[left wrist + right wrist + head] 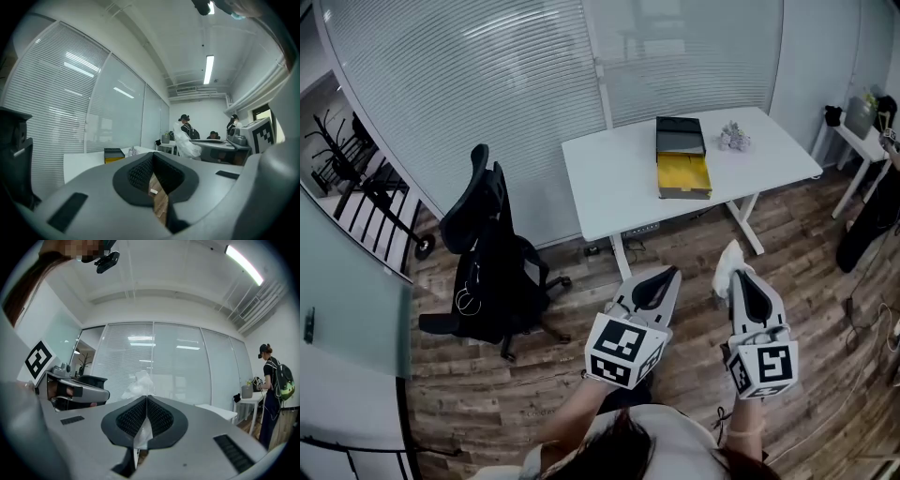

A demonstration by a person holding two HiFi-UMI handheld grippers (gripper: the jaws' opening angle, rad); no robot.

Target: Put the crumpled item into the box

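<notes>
White crumpled plastic [139, 383]: clamped between the closed fingers [161, 418] of my right gripper [146, 401], with a puff of it standing out past the tips. I hold it over the wood floor [694, 234], well apart from the box [682, 157].

Grey fingers [136, 173] of my left gripper [152, 159]: pressed together at the tips, nothing between them, held near the right gripper above the same floor.

Entry for the box: one black half and one yellow half, lying open on the white tabletop [609, 178].

Small pale wad [734, 137]: crumpled, on the tabletop near the box, to its right and not touching it.

Black office chair [492, 262]: on the floor, left of the tabletop.
</notes>
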